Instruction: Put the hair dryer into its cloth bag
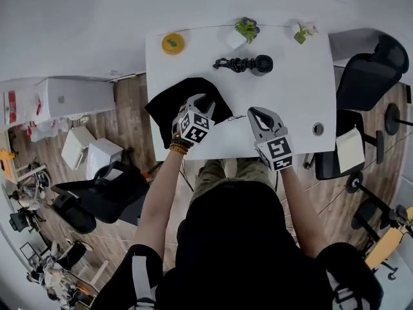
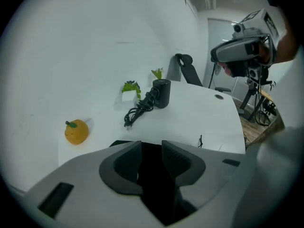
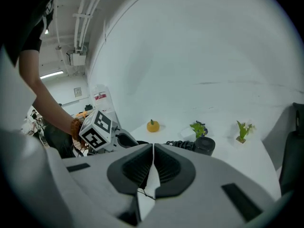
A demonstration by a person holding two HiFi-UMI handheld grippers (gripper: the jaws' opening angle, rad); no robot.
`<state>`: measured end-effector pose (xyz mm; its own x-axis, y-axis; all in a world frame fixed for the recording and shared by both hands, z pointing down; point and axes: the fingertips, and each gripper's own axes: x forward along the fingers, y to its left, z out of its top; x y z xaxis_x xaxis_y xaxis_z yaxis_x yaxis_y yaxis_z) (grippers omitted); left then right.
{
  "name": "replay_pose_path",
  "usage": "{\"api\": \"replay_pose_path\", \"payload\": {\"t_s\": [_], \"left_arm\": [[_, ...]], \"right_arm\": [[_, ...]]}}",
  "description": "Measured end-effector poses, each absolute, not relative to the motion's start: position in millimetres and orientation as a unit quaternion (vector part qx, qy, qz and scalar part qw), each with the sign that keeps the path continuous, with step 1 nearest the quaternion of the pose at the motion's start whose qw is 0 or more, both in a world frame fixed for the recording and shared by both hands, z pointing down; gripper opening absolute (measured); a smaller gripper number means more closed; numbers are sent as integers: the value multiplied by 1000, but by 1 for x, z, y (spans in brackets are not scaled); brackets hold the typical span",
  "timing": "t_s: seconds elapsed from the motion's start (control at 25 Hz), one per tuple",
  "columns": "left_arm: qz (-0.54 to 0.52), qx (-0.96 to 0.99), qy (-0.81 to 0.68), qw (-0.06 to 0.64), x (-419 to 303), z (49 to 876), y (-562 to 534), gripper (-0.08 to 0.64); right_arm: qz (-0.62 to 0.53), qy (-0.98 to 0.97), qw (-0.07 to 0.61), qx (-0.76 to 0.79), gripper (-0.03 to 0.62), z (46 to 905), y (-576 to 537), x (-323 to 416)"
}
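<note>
Left tool (image 1: 202, 102) gapes, empty, over the cloth bag (image 1: 169, 103); right tool (image 1: 259, 114) is closed, empty. I'd pinch only the bag's top layer.

Matt black cloth bag (image 1: 169, 105), smooth white table (image 1: 290, 102)

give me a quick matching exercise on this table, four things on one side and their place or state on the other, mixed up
Things:
1. hair dryer
2. cloth bag
3. orange fruit
4. right gripper

Place or state:
a. jaws together, nothing held
b. far left corner of the table
c. near left part of the table, black, lying flat
d. far side of the table, beside a small potted plant, cord bundled

Pairs: 1-d, 2-c, 3-b, 4-a
</note>
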<state>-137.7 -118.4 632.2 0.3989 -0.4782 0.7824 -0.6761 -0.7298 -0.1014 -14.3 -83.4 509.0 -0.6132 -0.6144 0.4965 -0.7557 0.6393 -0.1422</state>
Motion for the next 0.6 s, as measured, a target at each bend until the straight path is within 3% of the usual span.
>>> {"api": "replay_pose_path", "payload": {"t_s": [0.6], "left_arm": [[500, 781, -331, 173, -104, 699, -138, 144]], "right_arm": [[219, -866, 211, 398, 31, 557, -121, 73]]}}
